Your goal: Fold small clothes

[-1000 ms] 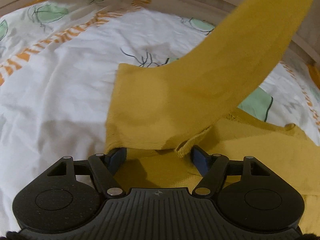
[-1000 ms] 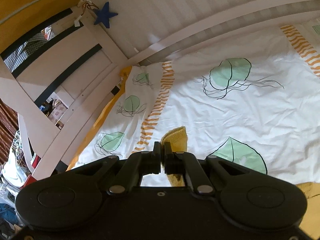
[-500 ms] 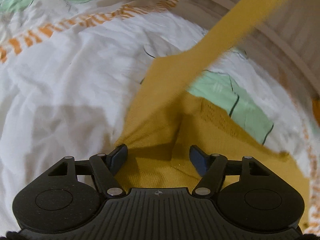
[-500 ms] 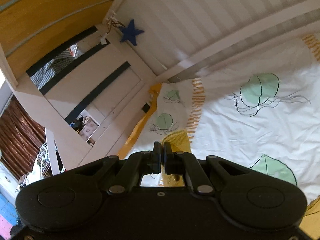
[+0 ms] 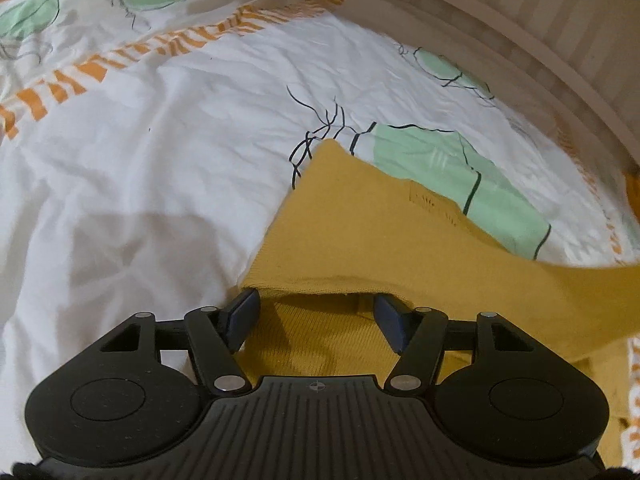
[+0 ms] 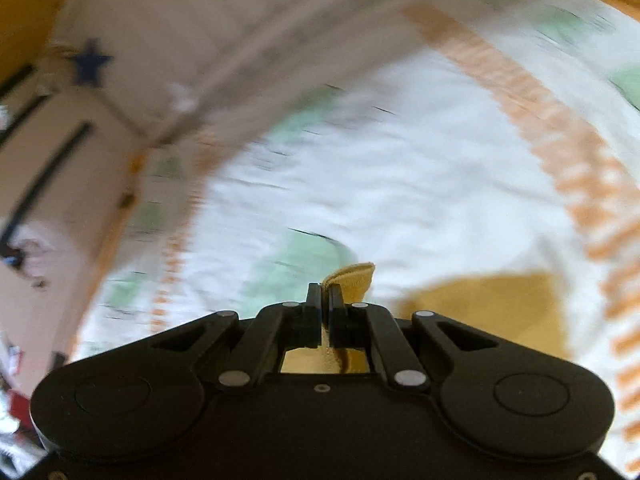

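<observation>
A mustard-yellow knit garment (image 5: 360, 220) lies on the white bedspread (image 5: 160, 168). My left gripper (image 5: 316, 314) rests low over its near edge, jaws spread wide. Fabric lies between the blue pads (image 5: 244, 316), which do not press on it; a folded flap covers the tips. One sleeve (image 5: 560, 292) stretches low across the body toward the right edge. In the blurred right wrist view, my right gripper (image 6: 324, 296) is shut on the sleeve's ribbed cuff (image 6: 354, 276), which sticks out past the tips. The garment's body (image 6: 492, 308) shows just to the right.
The bedspread has green jellyfish prints and orange striped bands (image 5: 200, 44). A pale slatted bed rail (image 5: 540, 40) curves along the far side. A white bed end with a blue star (image 6: 90, 62) stands at the left of the right wrist view, with clutter on the floor beyond.
The sleeve, raised toward the upper right before, now runs low and flat to the right over the garment. The right gripper has swept down toward the bed with the cuff; the left jaws narrowed slightly.
</observation>
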A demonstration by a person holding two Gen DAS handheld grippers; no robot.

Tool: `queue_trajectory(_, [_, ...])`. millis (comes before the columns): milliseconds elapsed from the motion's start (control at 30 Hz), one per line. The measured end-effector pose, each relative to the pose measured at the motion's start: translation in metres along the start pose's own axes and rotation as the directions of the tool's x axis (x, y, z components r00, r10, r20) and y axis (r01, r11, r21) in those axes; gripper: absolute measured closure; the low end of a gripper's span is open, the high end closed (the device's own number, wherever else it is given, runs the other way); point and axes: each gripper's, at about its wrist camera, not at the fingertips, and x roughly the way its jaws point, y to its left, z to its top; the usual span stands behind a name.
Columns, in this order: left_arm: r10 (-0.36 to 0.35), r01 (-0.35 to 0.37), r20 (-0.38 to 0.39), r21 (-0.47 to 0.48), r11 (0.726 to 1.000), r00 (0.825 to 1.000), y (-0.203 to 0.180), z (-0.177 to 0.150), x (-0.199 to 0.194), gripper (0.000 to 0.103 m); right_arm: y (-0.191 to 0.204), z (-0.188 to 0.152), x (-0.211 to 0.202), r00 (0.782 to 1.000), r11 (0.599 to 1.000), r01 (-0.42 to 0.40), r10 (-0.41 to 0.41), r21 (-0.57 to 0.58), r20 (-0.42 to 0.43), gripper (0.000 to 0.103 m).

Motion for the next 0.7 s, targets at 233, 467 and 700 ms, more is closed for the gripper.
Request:
queue_trajectory(233, [0.072, -0.072, 0.001, 0.039, 0.997, 0.997, 0.006, 0.000, -0.003, 0.041, -0.066, -0.030, 0.019, 0.991, 0.992, 0.124, -0.124, 0.004, -0.050, 0.093])
queue_trajectory(467, [0.128, -0.127, -0.003, 0.116, 0.985, 0.992, 0.013, 0.013, -0.022, 0.041, -0.093, -0.053, 0.023, 0.989, 0.991, 0.135, -0.134, 0.007, -0.061, 0.084])
queue_trajectory(700, [0.113, -0.130, 0.090, 0.218, 0.967, 0.990, 0.013, 0.030, -0.040, 0.041, -0.115, -0.072, 0.019, 0.997, 0.995, 0.075, -0.073, 0.059, -0.026, 0.061])
